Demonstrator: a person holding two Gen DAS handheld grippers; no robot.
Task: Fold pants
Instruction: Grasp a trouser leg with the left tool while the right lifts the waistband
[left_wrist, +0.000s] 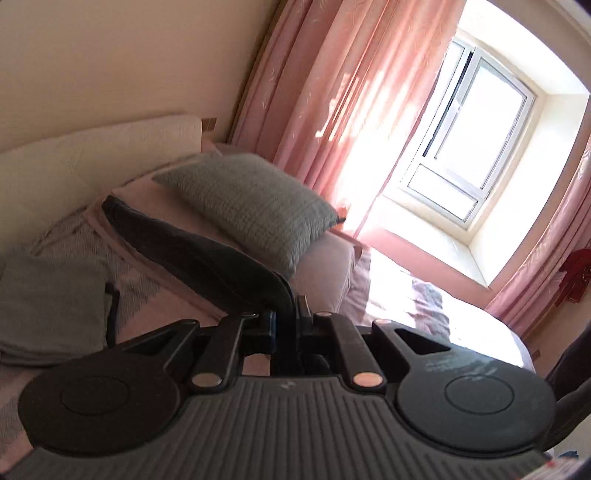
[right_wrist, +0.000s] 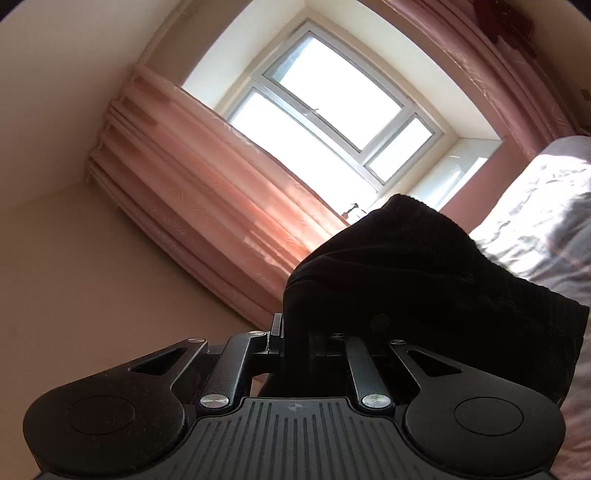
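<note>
The left gripper (left_wrist: 287, 315) is clamped on the dark pants (left_wrist: 192, 251), which stretch away above the bed (left_wrist: 325, 266). The right gripper (right_wrist: 295, 332) pinches the pants' other bunched end (right_wrist: 406, 266), whose backlit silhouette hides its fingertips and any fabric detail.

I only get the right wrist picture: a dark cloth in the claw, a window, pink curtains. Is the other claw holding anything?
Observer: Yes. The left gripper is shut on the dark pants, which stretch away from it over the bed.
Operator: What else is on that bed?
Observer: A grey-green pillow lies beyond the pants, toward the curtain.
Operator: Any other laundry?
Observer: A folded grey-green cloth sits on the bed, left of the pants.
Operator: And my claw, from your side?
Observer: The left view does not show the right gripper; in its own view it is shut on the pants.
</note>
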